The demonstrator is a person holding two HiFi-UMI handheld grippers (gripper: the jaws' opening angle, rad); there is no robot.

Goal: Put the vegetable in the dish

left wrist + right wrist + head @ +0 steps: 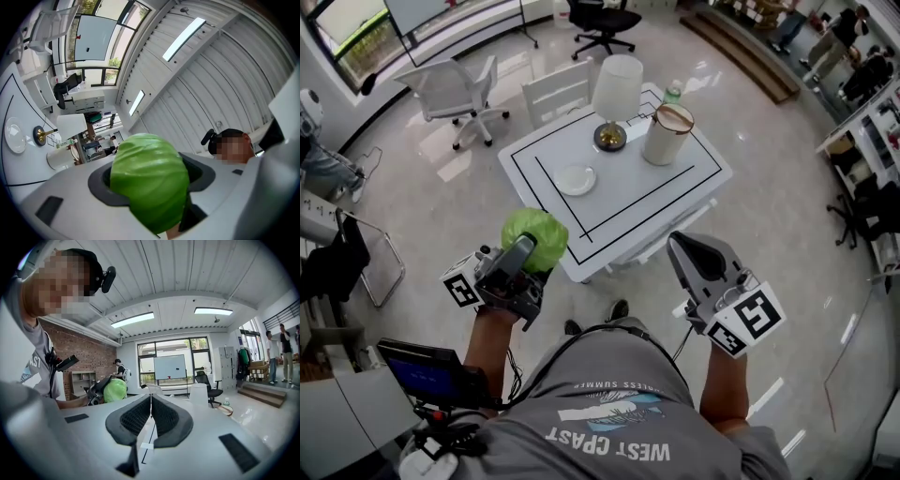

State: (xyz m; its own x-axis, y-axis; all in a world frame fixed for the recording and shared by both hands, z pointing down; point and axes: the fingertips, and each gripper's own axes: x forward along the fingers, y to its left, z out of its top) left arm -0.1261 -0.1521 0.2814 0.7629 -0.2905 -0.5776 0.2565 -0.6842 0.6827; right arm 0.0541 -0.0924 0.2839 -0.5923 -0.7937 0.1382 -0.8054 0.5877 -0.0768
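A round green cabbage (536, 236) is clamped between the jaws of my left gripper (528, 251), held in the air just short of the near left corner of the white table (675, 187). In the left gripper view the cabbage (150, 180) fills the space between the pads. A small white dish (576, 179) lies on the table's left part, beyond the cabbage. My right gripper (678, 244) hovers off the table's near edge, shut and empty, its pads (161, 416) meeting. From the right gripper view the cabbage (115, 391) shows at the left.
On the table stand a white-shaded lamp (616, 94), a white cylindrical container (667, 134) and a bottle (672, 92) behind it. White chairs (455, 89) stand at the far side and left. A dark device (431, 373) sits by my left hip.
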